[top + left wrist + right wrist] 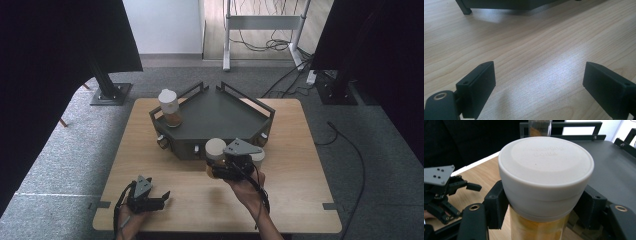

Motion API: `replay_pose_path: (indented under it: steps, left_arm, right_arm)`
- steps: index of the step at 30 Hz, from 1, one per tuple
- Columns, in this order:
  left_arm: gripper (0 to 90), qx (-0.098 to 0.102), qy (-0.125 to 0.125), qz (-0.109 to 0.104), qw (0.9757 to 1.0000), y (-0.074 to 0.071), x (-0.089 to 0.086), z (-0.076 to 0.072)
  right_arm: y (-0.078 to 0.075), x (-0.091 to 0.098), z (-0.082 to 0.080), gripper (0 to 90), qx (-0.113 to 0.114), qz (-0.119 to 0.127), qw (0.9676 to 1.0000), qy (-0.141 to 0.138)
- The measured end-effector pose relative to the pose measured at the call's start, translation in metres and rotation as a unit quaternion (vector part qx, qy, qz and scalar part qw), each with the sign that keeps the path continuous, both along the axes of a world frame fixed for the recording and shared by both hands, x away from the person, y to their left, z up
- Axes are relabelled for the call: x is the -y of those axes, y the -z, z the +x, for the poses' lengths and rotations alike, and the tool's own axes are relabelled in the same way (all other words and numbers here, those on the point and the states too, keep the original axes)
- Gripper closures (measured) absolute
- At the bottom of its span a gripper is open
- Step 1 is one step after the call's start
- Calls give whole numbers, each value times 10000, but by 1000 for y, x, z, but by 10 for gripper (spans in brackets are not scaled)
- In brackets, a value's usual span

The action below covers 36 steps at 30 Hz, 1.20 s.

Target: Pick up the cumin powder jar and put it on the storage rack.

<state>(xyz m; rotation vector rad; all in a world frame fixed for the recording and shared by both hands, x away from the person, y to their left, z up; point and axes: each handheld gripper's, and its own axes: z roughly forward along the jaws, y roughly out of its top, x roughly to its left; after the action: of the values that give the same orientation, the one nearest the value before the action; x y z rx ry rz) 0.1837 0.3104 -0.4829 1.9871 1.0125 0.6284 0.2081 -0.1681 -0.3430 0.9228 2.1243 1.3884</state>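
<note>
White-lidded jar (541,187) fills right gripper (541,212) jaws close-up.

The left gripper (164,196) lies low at the near left edge of the counter (300,165), its jaws spread wide with nothing between them, pointing right. The right gripper (541,207), held up in the right hand (248,187), is clamped just under a jar's cap.

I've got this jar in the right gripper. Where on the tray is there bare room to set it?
The tray is bare across its middle and right side, from the jar in its left corner over to the right rail. That corner is the only crowded spot. The held jar in the right gripper sits at the tray's front edge.
</note>
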Motion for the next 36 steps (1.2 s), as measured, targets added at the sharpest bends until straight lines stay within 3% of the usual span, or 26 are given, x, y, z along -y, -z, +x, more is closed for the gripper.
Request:
replay_pose_path:
  steps: [19, 36]
  left_arm:
    - [108, -6, -9, -10, 10000, -1, -2, 0]
    - [109, -20, -16, -12, 10000, -1, -4, 0]
  right_arm:
    - [-23, -4, 23, 343, 45, 107, 9999, 6]
    - [-38, -12, 44, 343, 181, 111, 9996, 198]
